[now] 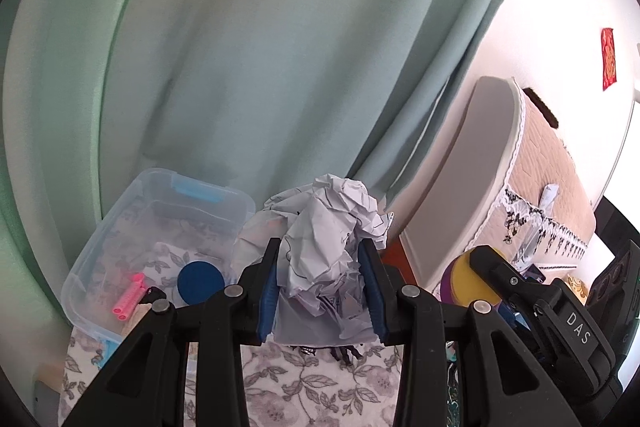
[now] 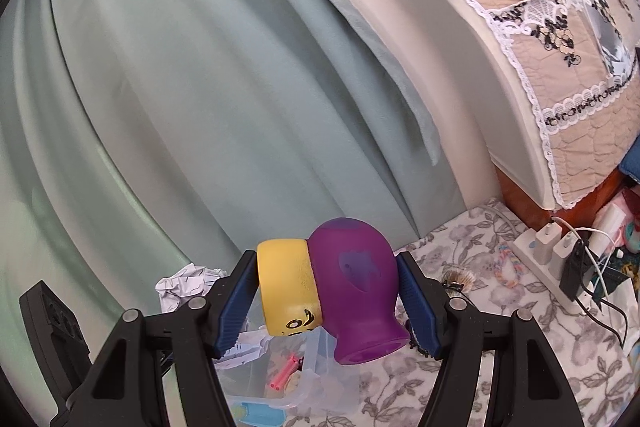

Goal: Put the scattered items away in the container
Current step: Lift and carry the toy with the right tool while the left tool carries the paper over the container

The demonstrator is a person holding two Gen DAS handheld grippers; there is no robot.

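Clear plastic container (image 1: 160, 227), lid off, on a floral-clothed worktop (image 1: 320, 387), in front of a green curtain (image 1: 260, 47). Inside it lie a pink hair roller (image 1: 129, 293) and a blue disc (image 1: 201, 283).

Left tool (image 1: 320, 287): clenched on a ball of crumpled paper (image 1: 328, 247), held just right of the container's right wall and above rim level. The paper bulges well past the blue pads (image 1: 269, 291).

Right tool (image 2: 326, 303): clenched on a purple-and-yellow toy (image 2: 332, 295), gripped across its sides, yellow end toward the container. In the right wrist view the container (image 2: 288, 379) lies below and just behind the toy, with the paper ball (image 2: 188, 283) to its left.

Beside the container, further right on the worktop: a power strip with chargers (image 2: 560, 259), a small brush (image 2: 458, 277) and a braided cord (image 2: 510, 259); behind them, a cloth-covered appliance (image 2: 560, 67).

Risks, as judged: both loads approach one opening, so the tools may collide above it. The paper, light and springy, may catch a pad on release or bounce over the low rim. The toy, round and smooth, may slip or roll out if released at the wall rather than over the middle.
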